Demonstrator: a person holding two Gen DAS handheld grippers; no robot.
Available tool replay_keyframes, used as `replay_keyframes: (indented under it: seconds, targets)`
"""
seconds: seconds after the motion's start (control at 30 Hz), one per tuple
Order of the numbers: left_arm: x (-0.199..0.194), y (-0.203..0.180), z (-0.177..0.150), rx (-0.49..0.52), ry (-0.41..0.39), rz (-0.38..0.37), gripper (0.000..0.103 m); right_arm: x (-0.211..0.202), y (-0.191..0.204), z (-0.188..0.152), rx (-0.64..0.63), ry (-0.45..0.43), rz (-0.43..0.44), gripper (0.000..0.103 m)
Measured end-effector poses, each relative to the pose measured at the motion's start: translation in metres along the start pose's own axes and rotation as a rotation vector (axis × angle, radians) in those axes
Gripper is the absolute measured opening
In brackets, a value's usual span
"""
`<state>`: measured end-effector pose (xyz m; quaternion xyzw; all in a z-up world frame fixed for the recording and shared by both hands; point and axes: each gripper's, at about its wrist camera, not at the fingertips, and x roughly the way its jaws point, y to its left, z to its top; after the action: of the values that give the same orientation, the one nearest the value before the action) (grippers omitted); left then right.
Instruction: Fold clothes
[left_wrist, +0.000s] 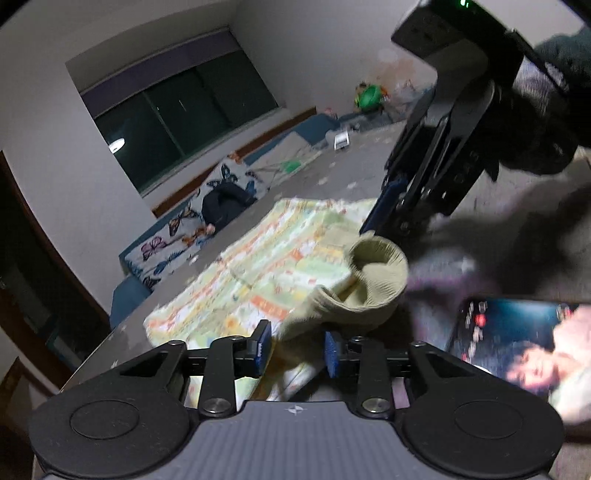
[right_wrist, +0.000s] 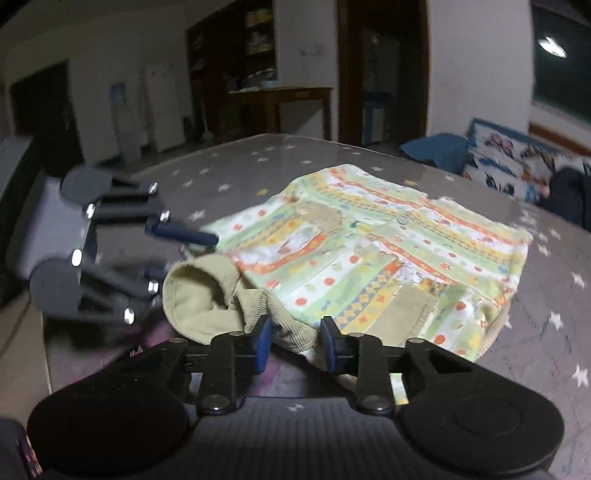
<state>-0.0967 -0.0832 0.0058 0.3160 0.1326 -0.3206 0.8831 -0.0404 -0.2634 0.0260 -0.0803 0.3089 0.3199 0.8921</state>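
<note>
Blurring left gripper (right_wrist: 184, 254) (jaws unclear) beside garment's (right_wrist: 369, 251) ribbed cuff (right_wrist: 207, 295)

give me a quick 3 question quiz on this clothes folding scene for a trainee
1. True or false: the patterned garment lies on a bare wooden table.
2. What sits between the pads of the right gripper? A) olive ribbed sleeve B) a sock C) a towel
3. Fill in: in the left wrist view, the lit object to the right of the left gripper is a ____.

Key: 1 false, it lies on a grey star-print surface. 2 A. 3 phone.
</note>
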Motion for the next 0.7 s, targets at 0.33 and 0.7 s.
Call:
replay_keyframes:
  seconds: [0.33, 0.7]
  targets:
    - [0.027, 0.048, 0.019, -0.277, 0.007, -0.010, 0.014, -0.010, -0.004, -0.004, -0.068, -0.015, -0.036, 0.058]
    - [0.022, 0.044, 0.016, -0.210, 0.014, 0.009, 0.025, 0.020, 0.006, -0.005, -0.159, 0.004, -0.084, 0.039]
